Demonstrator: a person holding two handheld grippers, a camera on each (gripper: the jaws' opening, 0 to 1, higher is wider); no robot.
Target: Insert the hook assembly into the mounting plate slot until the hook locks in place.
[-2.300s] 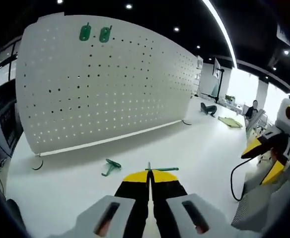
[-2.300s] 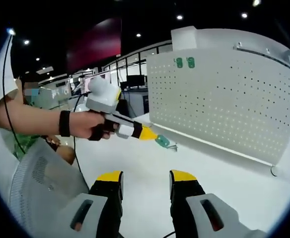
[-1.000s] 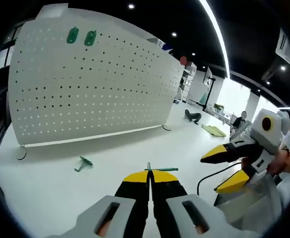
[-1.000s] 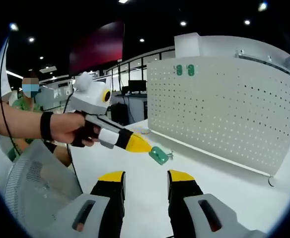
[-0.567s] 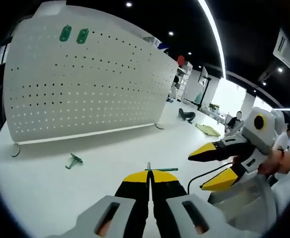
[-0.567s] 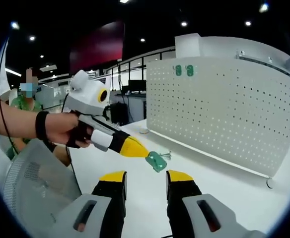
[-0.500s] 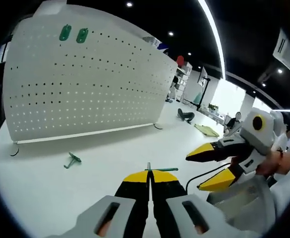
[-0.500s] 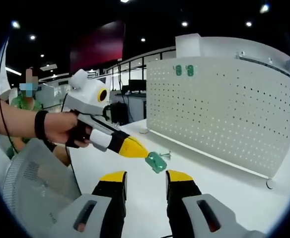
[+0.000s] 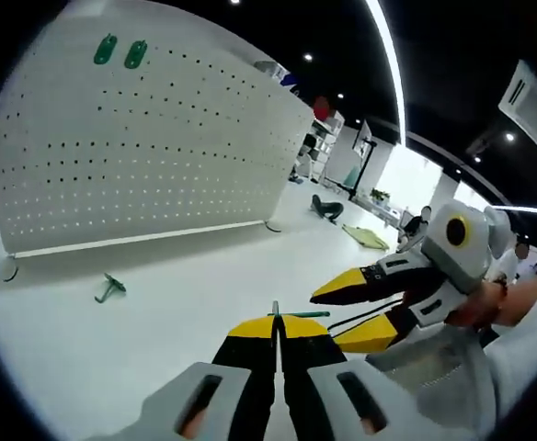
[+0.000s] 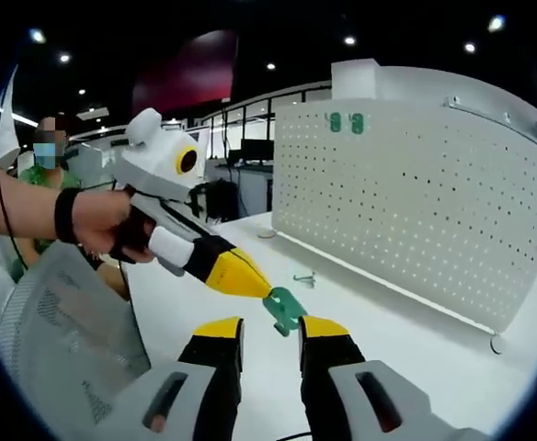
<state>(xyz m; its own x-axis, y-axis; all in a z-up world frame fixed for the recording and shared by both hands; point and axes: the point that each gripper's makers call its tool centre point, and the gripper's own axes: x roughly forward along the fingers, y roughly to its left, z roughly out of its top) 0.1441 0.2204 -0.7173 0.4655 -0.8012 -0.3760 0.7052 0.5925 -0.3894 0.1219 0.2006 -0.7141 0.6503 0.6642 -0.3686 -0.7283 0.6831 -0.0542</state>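
Observation:
My left gripper (image 9: 276,322) is shut on a green hook assembly (image 9: 296,313), whose thin end sticks out to the right of the jaw tips. In the right gripper view that left gripper (image 10: 261,290) reaches in from the left and holds the green hook assembly (image 10: 287,309) just above the gap of my right gripper (image 10: 270,329), which is open. The right gripper (image 9: 327,320) enters the left gripper view from the right, jaws spread around the hook's end. Two green mounting plates (image 9: 119,51) (image 10: 346,122) hang high on the white pegboard (image 9: 158,156) (image 10: 416,202).
A second green hook (image 9: 109,288) (image 10: 303,277) lies loose on the white table (image 9: 186,303) in front of the pegboard. A grey mesh chair back (image 10: 57,340) stands at the left. A person's hand (image 10: 112,225) grips the left tool.
The two grippers have come together: the left one has carried the green hook down to the right gripper's open jaw tips. The loose hook and pegboard only shifted with the cameras.

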